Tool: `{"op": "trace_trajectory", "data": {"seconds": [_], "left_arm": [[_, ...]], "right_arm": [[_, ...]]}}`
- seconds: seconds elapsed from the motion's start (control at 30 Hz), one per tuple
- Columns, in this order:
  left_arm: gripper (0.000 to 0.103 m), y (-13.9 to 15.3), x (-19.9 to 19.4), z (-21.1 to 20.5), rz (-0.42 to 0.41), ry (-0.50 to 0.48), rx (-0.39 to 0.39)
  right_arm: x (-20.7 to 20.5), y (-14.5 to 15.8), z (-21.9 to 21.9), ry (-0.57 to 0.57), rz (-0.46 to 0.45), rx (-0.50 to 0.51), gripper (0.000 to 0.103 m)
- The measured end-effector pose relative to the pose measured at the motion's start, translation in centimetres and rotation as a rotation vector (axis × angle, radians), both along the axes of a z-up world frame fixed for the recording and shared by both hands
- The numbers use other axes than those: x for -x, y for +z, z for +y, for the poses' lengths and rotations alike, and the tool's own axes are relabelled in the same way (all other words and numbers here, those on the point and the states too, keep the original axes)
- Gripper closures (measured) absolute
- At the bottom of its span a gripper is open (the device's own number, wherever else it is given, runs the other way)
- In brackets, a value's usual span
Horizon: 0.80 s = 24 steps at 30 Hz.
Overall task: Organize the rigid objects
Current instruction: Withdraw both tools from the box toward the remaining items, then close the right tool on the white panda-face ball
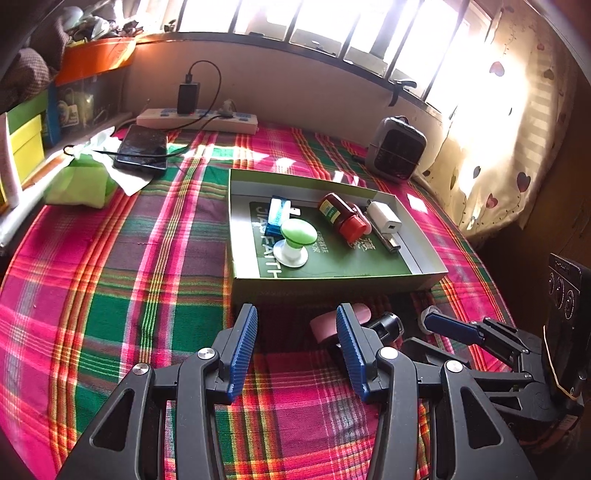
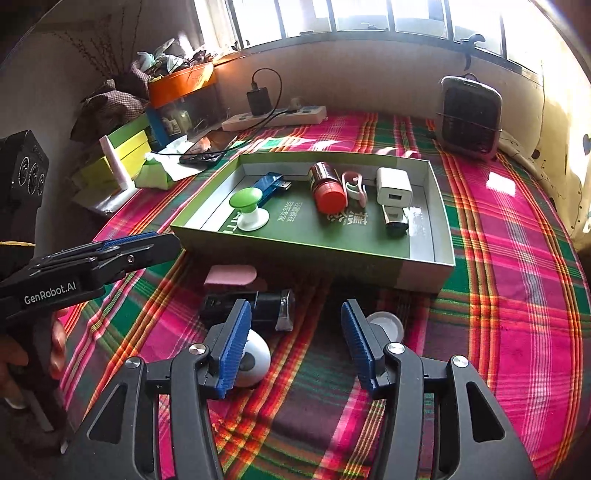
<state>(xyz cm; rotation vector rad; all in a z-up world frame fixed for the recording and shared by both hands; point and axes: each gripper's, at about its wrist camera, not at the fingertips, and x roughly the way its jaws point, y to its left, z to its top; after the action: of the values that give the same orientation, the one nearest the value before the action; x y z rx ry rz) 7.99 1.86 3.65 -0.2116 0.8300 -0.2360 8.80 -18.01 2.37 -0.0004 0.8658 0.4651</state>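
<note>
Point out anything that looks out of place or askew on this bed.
Four items lie loose on the plaid cloth outside the green box: a pink eraser, a black device, a white round gadget and a small white disc. In the box, the red-capped bottle lies on its side.

both views sit low over the plaid cloth [image 1: 110, 295], looking forward along their own blue fingers toward the window [image 2: 369, 14] at 12 o'clock. the left wrist view looks from the left, with the green box [image 1: 332, 284] close ahead at 1 o'clock and the right gripper [image 1: 448, 326] entering at 3 o'clock. the right wrist view looks from the right – the box [image 2: 295, 251] just ahead at 12 o'clock, the left gripper [image 2: 147, 245] at 9 o'clock. both share the box, the power strip [image 1: 199, 120] [image 2: 275, 118] and the heater [image 1: 397, 149] [image 2: 469, 118].
</note>
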Motion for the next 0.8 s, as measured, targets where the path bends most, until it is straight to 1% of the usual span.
{"op": "trace_trajectory", "data": {"seconds": [0.17, 0.37, 0.8], "left_arm": [[0.059, -0.7, 0.7, 0.6, 0.014, 0.011, 0.004], [0.059, -0.9, 0.9, 1.2, 0.017, 0.014, 0.012], [0.059, -1.4, 1.1, 1.6, 0.032, 0.004, 0.013]], "right_arm": [[0.8, -0.3, 0.5, 0.016, 0.013, -0.025, 0.05], [1.6, -0.6, 1.6, 0.045, 0.022, -0.027, 0.048], [1.2, -1.8, 3.1, 0.049, 0.048, 0.015, 0.048]]}}
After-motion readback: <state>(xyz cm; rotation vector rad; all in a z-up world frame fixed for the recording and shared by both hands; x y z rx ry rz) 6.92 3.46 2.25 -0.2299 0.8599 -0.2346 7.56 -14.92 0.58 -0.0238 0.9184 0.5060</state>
